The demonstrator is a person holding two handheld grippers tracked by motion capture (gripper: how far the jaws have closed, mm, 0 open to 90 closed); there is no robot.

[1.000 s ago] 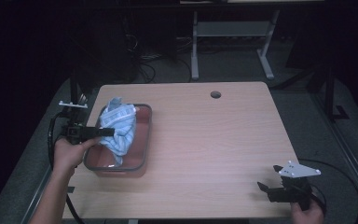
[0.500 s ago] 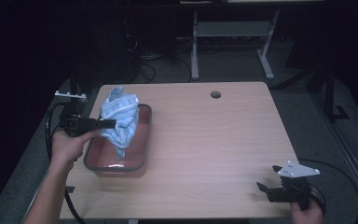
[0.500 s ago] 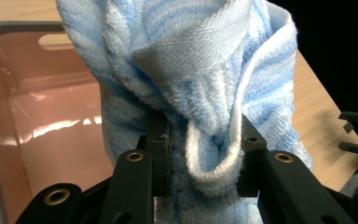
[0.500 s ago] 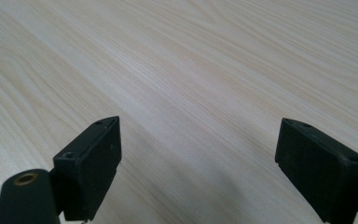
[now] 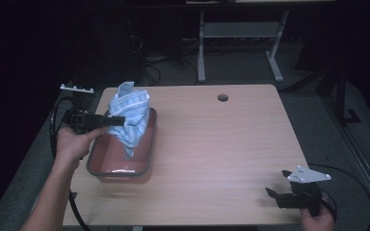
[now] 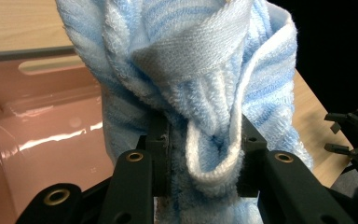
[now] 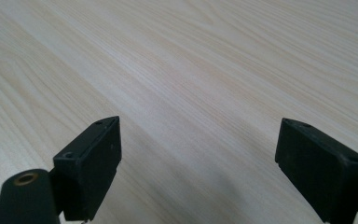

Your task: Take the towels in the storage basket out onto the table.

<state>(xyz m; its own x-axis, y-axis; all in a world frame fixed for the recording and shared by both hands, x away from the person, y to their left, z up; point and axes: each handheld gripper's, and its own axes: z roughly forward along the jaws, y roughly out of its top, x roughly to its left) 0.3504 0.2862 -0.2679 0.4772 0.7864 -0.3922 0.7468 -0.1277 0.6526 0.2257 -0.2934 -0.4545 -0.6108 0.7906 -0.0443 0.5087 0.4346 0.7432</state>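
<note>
Up comes the blue striped towel (image 5: 127,118): a second ago it sagged into the pink plastic tub (image 5: 120,168), and now I have it lifted higher, with just its lowest corner dangling above the tub's floor. My left gripper (image 5: 117,120) is clamped hard on a bunched fold of terry cloth; in the left gripper view the towel (image 6: 200,116) bulges between both black jaws, and the tub's glossy pink bottom (image 6: 42,135) sits behind it, bare as far as I can see. So the towel is nearly clear of the tub, hanging over its far half and its far rim. I judge the lift almost done; next I need a bit more height before swinging it sideways, or that trailing corner could snag the tub's wall. My right gripper (image 5: 275,196) has not budged, parked at the table (image 5: 221,144) corner well away from the tub, jaws spread wide over bare wood (image 7: 191,84), holding nothing.
</note>
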